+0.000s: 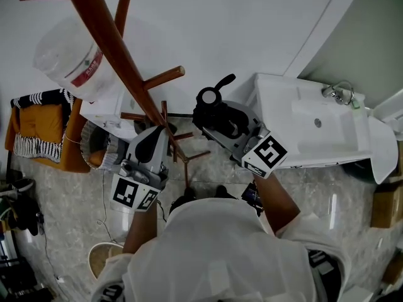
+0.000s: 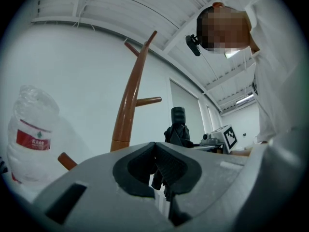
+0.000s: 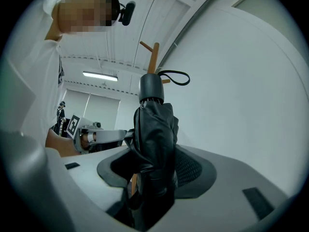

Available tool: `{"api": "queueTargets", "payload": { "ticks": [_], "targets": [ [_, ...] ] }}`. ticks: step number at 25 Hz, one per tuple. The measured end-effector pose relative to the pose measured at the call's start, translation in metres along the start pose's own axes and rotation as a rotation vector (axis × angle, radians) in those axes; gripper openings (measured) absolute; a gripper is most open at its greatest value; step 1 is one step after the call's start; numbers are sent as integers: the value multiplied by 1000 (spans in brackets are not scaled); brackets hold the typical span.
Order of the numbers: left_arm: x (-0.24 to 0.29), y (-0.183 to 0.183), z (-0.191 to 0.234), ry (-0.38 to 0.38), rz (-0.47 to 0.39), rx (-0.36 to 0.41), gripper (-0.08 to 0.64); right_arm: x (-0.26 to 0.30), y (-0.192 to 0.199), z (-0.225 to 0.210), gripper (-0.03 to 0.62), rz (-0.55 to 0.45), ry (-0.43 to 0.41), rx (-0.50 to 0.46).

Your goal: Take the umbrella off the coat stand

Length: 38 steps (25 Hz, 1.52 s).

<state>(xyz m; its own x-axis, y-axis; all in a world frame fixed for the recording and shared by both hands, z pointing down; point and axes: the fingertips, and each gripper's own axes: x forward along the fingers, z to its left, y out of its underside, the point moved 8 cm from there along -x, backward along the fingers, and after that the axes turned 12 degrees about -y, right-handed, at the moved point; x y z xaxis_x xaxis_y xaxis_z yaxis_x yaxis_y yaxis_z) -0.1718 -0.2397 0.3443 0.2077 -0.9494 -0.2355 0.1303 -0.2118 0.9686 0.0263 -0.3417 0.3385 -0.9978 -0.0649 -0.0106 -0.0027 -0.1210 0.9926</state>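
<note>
One folded umbrella (image 3: 153,129) upright, handle up, pinched by right fingers (image 3: 191,168); left fingers (image 2: 170,166) pressed together.

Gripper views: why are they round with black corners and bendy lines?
Left gripper view: a wide-angle lens bows the ceiling ribs and darkens the corners; right gripper view: same round frame, the close umbrella looms huge; head view: fills its frame, no black corners.

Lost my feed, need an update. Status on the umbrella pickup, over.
Left gripper shut, empty. Right gripper clamped on folded black umbrella. Umbrella looks clear of brown wooden coat stand, close beside it. Nothing blocking.
</note>
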Motion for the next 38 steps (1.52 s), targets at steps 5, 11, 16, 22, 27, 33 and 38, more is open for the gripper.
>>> {"api": "queueTargets", "payload": {
  "ticks": [5, 11, 16, 22, 27, 33, 38],
  "targets": [
    [9, 4, -9, 28, 7, -7, 15, -18, 2, -6, 229, 0, 46, 7],
    [19, 9, -21, 55, 12, -17, 15, -42, 5, -10, 229, -5, 102, 19],
    [24, 15, -29, 71, 20, -24, 15, -59, 10, -8, 229, -17, 128, 34],
    [24, 25, -37, 71, 38, -35, 15, -72, 19, 4, 229, -16, 136, 56],
    [18, 32, -39, 54, 46, -36, 15, -77, 27, 15, 229, -21, 125, 77],
    [1, 44, -40, 27, 68, -32, 15, -75, 35, 33, 229, -44, 91, 94],
    [-17, 52, -40, 0, 85, -17, 15, -70, 46, 51, 229, -48, 59, 124]
  ]
}}
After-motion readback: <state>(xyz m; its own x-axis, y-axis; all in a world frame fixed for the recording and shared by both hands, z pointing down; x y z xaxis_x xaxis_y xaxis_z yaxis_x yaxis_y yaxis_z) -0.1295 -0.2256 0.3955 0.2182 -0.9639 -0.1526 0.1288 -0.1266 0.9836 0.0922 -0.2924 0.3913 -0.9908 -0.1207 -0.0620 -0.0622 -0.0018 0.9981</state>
